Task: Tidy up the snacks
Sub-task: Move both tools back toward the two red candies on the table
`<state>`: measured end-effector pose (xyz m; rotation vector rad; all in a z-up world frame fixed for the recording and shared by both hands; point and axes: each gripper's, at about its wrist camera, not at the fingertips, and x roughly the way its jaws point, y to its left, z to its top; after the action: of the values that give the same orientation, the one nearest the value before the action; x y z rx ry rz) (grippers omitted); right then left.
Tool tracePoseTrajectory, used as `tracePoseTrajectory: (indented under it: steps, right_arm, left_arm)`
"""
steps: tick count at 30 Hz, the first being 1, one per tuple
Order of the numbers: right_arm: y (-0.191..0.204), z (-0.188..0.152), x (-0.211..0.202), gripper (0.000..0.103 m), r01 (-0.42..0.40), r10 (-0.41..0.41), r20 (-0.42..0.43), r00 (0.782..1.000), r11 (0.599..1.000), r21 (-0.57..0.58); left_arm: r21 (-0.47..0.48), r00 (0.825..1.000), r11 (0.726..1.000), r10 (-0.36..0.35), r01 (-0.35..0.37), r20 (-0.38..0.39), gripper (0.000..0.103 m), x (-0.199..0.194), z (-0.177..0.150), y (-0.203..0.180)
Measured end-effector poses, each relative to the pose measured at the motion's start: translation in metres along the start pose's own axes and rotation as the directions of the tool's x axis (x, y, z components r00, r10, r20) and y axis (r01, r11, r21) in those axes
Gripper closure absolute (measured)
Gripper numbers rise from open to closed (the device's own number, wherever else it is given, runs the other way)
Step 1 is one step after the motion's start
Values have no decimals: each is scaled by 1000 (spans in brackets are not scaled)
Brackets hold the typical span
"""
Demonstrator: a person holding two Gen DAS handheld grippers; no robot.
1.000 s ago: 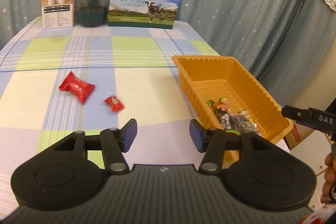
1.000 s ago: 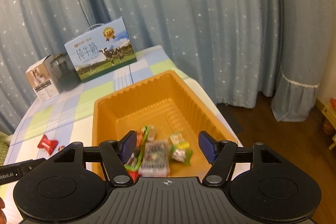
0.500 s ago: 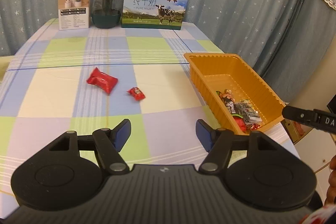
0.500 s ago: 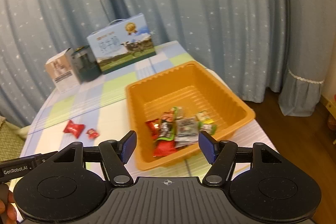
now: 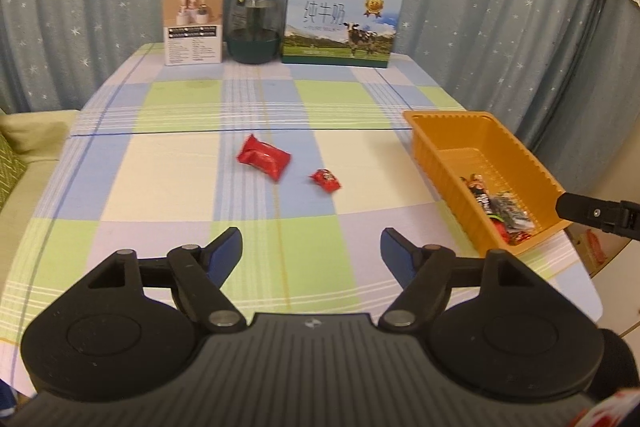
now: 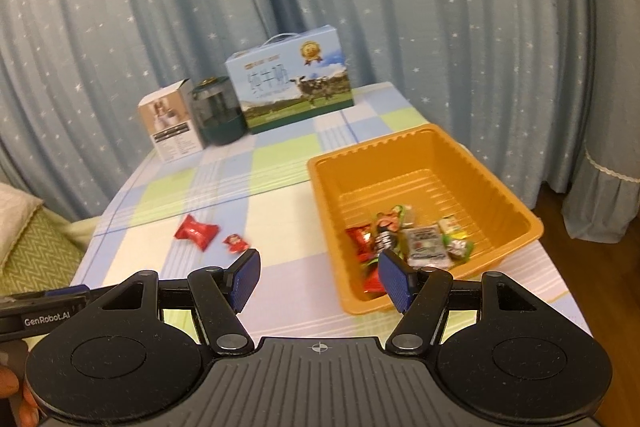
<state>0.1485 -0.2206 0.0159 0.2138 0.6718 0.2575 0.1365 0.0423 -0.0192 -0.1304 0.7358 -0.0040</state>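
with 2 red snacks (image 5: 264, 159) lying left of the orange tray (image 5: 512, 155), the left gripper (image 5: 311, 250), empty with jaws just widening, and the empty, half-open right gripper (image 6: 319, 277) could skid a slippery wrapper away.

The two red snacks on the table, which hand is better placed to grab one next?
Left. Its open, empty tool faces the big red snack and small one; the right tool faces the orange tray.

"GenRobot.AI" stands on the left tool (image 6: 44, 319); "纯牛奶" and "PURE MILK" on the milk box (image 5: 340, 21).
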Motion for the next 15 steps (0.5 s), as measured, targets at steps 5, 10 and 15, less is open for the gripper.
tracePoseTrajectory:
  steps: [5, 10, 15]
  right_arm:
    - [12, -5, 4, 38, -20, 19, -17, 1000, 1000, -18]
    - [22, -8, 11, 38, -36, 35, -32, 999, 999, -38]
    - [30, -9, 21, 38, -48, 46, -45, 998, 997, -60]
  left_arm:
    - [-15, 1000, 1000, 15, -15, 0, 26, -2, 0, 11]
    - [-28, 999, 999, 36, -36, -2, 23, 0, 0, 19]
    - [-41, 999, 998, 51, -52, -11, 21, 5, 0, 27]
